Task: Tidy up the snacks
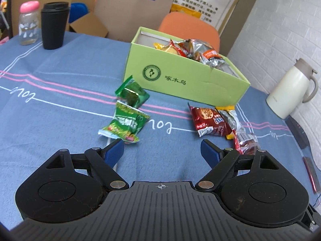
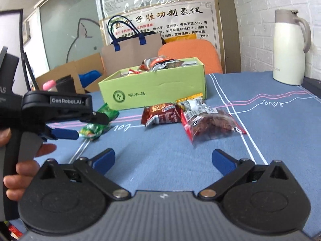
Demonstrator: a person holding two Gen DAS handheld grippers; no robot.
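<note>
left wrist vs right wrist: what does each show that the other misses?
Left wrist only: the whole black tumbler and clear bottle with pink cap, and two separate green packets.

Right wrist only: the left gripper from the side, open and empty, with the hand holding it.

Both: the green box holding snacks, red packets in front of it, the white jug, blue tablecloth.

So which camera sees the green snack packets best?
The left wrist view: both green snack packets lie whole, just ahead of the open left hand-held gripper. In the right wrist view the left hand-held gripper covers part of them.
</note>
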